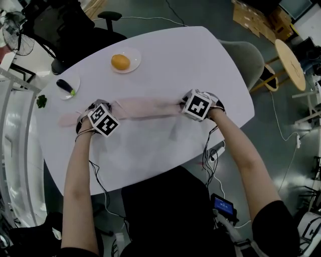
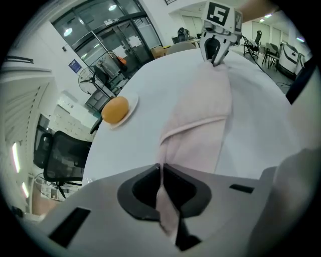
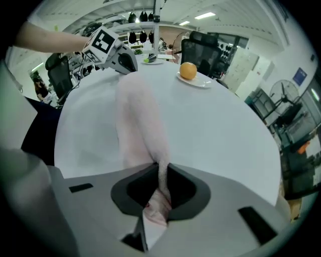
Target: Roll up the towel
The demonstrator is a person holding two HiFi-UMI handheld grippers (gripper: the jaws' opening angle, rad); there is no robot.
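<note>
White table (image 1: 175,65), pink towel (image 1: 145,108) stretched across it, left gripper (image 2: 160,168) and right gripper (image 3: 161,165) each clamped on an end.

Looks like an open-plan office or some tech lab to me. Big white oval table (image 1: 165,55) sitting on a grey floor (image 1: 200,12), with a black swivel chair (image 1: 65,25) pulled up at one end. A grey armchair (image 1: 246,57) and a small round wooden side table (image 1: 290,62) are off to the other side. Glass doors (image 2: 108,37) and partitions with dark frames run along the back, and there are long strip lights (image 3: 205,16) on the ceiling. There's also a standing fan (image 2: 86,78), cardboard boxes (image 1: 251,17) piled in a corner, and a cable (image 1: 145,18) trailing across the floor. Further back you can just make out more chairs (image 2: 258,37) and desks.
</note>
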